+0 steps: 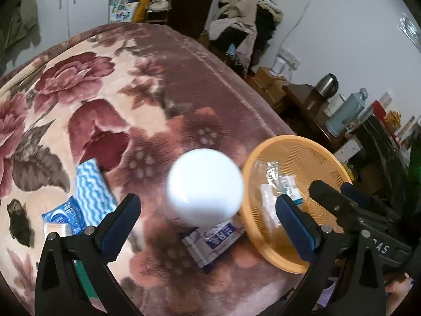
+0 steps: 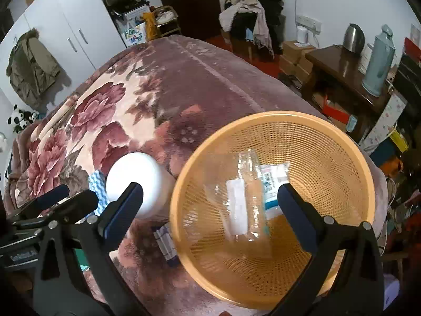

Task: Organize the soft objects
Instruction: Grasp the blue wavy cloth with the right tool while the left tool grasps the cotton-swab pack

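A white foam ball (image 1: 205,187), blurred, sits between the spread fingers of my open left gripper (image 1: 208,202), over a grey-blue tissue pack (image 1: 213,239) on the floral blanket. I cannot tell whether the ball touches the pack. To its right is an orange mesh basket (image 1: 329,155) holding clear plastic packets (image 1: 276,184). My right gripper (image 2: 210,188) hangs open over the basket (image 2: 276,115), with the clear packets (image 2: 236,200) and a white-teal packet (image 2: 271,181) below it. The ball (image 2: 136,181) lies left of the basket.
A blue-white wavy cloth (image 1: 92,192), a blue packet (image 1: 63,216) and a black mesh item (image 1: 18,218) lie at the left of the bed. Off the bed's right edge stands a wooden table (image 2: 339,71) with a kettle (image 2: 354,36) and thermos (image 2: 379,60). Clothes are piled on a chair (image 2: 252,5).
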`<state>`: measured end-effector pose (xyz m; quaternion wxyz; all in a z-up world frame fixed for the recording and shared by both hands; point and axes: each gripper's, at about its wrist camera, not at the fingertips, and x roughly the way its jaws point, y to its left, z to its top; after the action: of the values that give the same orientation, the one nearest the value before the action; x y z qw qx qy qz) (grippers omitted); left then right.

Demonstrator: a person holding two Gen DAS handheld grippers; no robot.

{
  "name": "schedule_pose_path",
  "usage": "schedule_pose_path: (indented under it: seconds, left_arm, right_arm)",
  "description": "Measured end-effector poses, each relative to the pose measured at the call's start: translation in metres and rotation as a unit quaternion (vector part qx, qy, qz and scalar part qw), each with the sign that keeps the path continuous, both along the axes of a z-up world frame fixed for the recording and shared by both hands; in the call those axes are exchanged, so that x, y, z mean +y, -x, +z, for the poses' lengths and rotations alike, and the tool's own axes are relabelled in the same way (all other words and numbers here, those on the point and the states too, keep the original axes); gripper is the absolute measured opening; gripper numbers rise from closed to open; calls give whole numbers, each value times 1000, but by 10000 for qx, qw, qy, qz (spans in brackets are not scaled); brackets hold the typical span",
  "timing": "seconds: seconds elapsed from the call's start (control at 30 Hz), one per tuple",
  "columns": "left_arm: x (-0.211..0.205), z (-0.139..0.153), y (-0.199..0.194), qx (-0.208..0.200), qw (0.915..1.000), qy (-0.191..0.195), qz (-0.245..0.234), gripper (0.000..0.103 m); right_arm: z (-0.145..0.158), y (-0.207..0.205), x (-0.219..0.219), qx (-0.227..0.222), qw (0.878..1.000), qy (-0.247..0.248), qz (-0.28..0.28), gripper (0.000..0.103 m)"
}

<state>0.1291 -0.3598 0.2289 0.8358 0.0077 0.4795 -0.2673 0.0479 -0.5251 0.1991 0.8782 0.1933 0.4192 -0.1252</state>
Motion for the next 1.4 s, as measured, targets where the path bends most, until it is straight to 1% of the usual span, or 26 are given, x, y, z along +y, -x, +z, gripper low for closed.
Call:
schedule_pose_path:
  seconds: [0.3,0.5,0.87,0.97,1.13,1.27,1.4]
  left_arm:
    - [43,-14,-16,166,9991,78,376,102]
    - [76,-25,-26,308,9971,139,680,102]
    - [147,-54,-44,562,9909,20,1221,102]
    - [166,-61,-47,622,9887,18,1362,102]
    - [201,-76,-52,760,9828,41,1685,102]
    - [226,-93,-55,936,9773,78,1899,102]
    - [245,-116,-58,1118,9716,-7,2085,102]
  right_arm:
    - [0,-18,34,79,9995,140,283,103]
    - [1,-31,55,111,9985,248,474,103]
    - [-3,-65,112,152,9935,400,1053,103]
    - [-7,-76,130,193,9909,409,1270,103]
    - [-12,-88,159,190,9861,420,1595,103]
    - [-16,-98,179,183,9815,432,1859,103]
    - [-23,-108,197,225,9769,425,2081,103]
